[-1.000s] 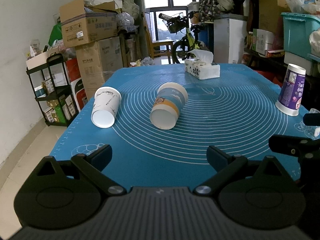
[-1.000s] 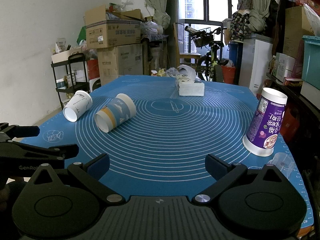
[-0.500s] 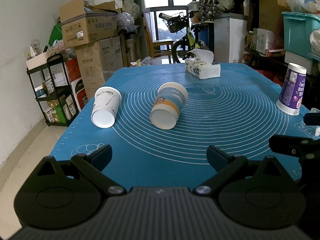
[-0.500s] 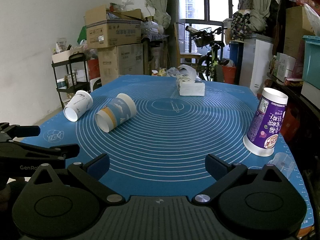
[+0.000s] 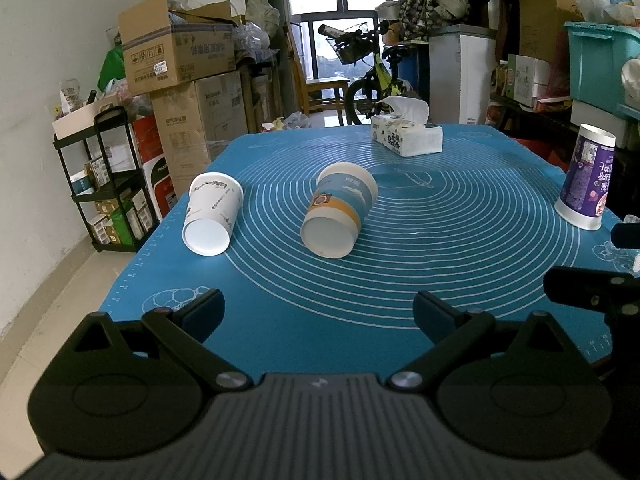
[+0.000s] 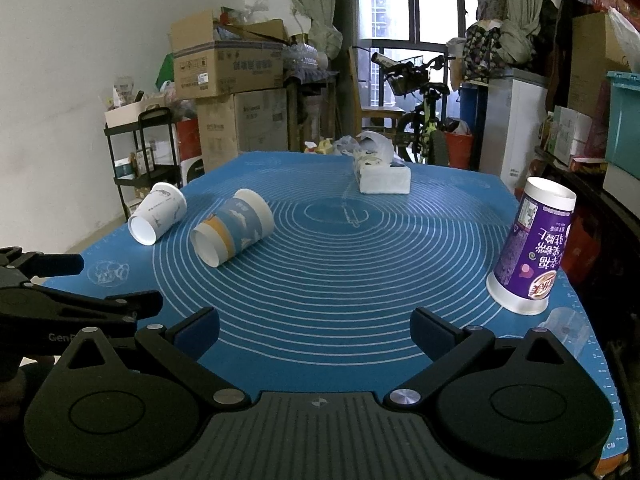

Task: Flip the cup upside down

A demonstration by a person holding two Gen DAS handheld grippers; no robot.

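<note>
I held both grippers, left (image 5: 318,312) and right (image 6: 314,326), wide open and empty; approach pending, banded cup (image 5: 340,216) lay sideways at twelve o'clock, needing a rim-down regrasp.

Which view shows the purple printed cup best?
The right wrist view: the tall purple printed cup stands large and whole, mouth down on the blue silicone mat, its print showing upside down. The left wrist view shows the same cup smaller, out at the frame's right edge, though unobstructed.
</note>
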